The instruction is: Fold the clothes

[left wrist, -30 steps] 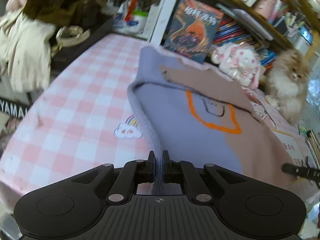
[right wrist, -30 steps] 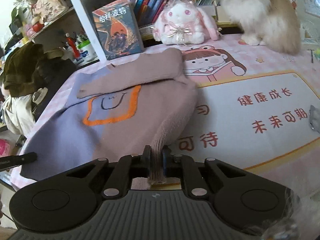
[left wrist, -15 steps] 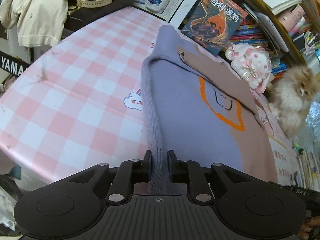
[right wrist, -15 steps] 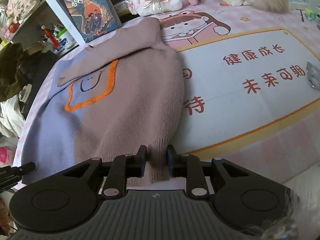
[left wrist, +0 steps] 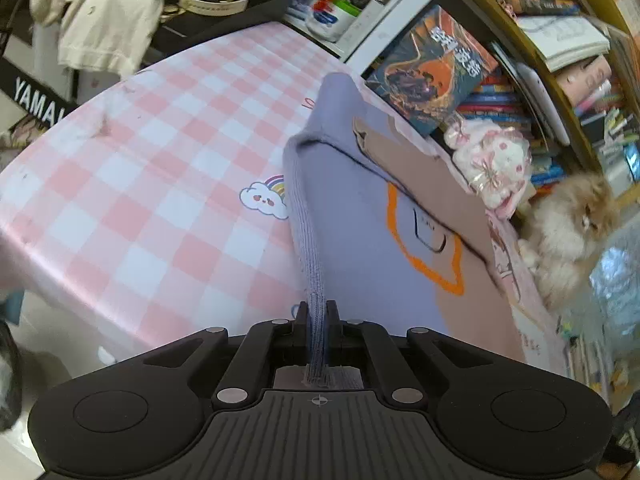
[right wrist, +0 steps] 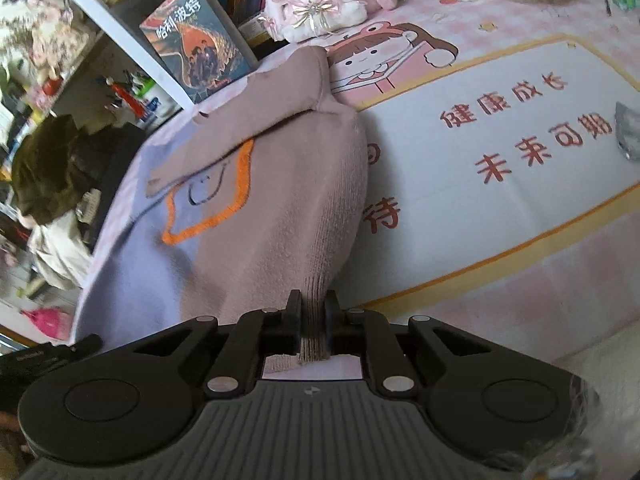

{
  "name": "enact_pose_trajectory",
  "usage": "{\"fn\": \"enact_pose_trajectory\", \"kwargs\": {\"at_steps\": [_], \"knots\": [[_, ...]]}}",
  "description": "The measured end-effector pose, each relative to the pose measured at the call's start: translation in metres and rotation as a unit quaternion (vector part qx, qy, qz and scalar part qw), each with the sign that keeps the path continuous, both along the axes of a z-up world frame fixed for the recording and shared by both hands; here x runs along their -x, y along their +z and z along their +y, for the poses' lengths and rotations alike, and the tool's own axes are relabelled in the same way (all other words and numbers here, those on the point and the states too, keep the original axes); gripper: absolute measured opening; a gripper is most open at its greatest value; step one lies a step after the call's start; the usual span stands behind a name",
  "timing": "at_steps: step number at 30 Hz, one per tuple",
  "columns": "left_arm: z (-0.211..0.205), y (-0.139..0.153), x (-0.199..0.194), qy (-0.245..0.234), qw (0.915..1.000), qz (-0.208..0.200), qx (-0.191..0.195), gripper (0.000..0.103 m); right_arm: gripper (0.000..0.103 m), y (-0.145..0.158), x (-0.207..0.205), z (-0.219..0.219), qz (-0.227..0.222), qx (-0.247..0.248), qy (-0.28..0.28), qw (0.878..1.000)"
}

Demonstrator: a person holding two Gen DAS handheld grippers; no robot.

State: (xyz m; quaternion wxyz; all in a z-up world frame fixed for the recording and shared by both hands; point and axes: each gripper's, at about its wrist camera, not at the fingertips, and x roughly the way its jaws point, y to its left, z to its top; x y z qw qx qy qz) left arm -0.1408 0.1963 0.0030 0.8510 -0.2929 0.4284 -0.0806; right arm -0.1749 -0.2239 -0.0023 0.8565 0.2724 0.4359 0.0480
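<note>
A knitted sweater, lavender on one half (left wrist: 352, 240) and mauve on the other (right wrist: 280, 208), lies spread on the table with an orange outlined patch on its chest. One mauve sleeve is folded across the top. My left gripper (left wrist: 317, 312) is shut on the lavender ribbed hem at the sweater's left corner. My right gripper (right wrist: 313, 308) is shut on the mauve ribbed hem at its right corner. Both corners are raised off the table and the fabric runs taut from the jaws to the body.
A pink checked mat (left wrist: 140, 184) covers the table's left part, and a printed mat with red characters (right wrist: 520, 140) the right. A fluffy cat (left wrist: 568, 224), a plush bunny (right wrist: 320, 4) and a book (right wrist: 196, 44) stand at the far edge. A cream garment (left wrist: 100, 12) hangs beyond the table.
Both grippers keep hold of the hem corners. Their jaws stood slightly wider half a second ago and now pinch tight. Both cameras have tilted and shifted a little over the sweater.
</note>
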Motion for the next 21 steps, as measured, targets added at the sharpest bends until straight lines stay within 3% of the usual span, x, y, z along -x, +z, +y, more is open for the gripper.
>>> {"fn": "enact_pose_trajectory", "kwargs": {"at_steps": [14,21], "knots": [[-0.008,-0.001,0.068,0.044,0.9985,0.023,0.022,0.004,0.009,0.000,0.050,-0.030,0.023,-0.043,0.037,0.998],[-0.004,0.008,0.069,0.064,0.9949,-0.002,0.078,0.004,0.009,-0.003,0.068,-0.037,0.042,-0.056,0.052,0.996]]}}
